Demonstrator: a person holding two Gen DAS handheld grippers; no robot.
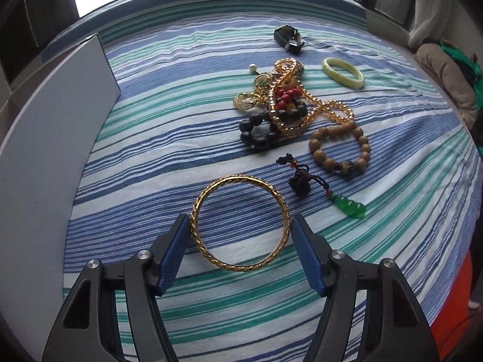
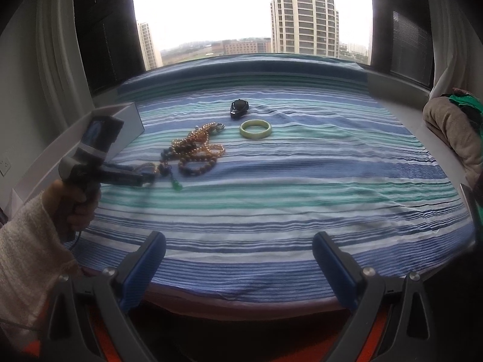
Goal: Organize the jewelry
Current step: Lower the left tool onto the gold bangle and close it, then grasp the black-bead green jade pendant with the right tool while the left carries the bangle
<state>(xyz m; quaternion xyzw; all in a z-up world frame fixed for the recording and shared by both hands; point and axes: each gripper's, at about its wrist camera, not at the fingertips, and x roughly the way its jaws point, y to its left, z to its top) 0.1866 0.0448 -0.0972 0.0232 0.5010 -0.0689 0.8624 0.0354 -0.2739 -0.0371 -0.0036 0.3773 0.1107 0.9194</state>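
- Left wrist view: left claw (image 1: 240, 226) standing open, blue pads straddling the gold bangle (image 1: 240, 222), one pad at each outer side of the ring, apparently just touching or about to.
- Gold bangle lying flat on the striped bedsheet (image 1: 151, 166), nearest piece to the claw, apart from the tangled pile (image 1: 286, 102) further out.
- Judging the bangle rigid, light, with a twisted surface giving some bite; thin rim lying flat, so likely slipping out unless pinched squarely across the diameter, pads low to the cloth.
- Other pieces: wooden bead bracelet (image 1: 339, 150), green pendant on dark cord (image 1: 351, 208), pale green bangle (image 1: 343, 72), black watch (image 1: 288, 39); white box (image 1: 45, 150) at the left, probably the destination.
- Right wrist view: right claw (image 2: 238, 259) gaping wide, holding nothing, hovering over the near edge of the bed, well apart from the jewelry.
- Left hand (image 2: 72, 202) gripping the other tool's handle, sleeve over the wrist, tool pointing low and level toward the pile (image 2: 193, 150).
- Pale bangle (image 2: 256, 129) and watch (image 2: 239, 108) sitting beyond, near each other.
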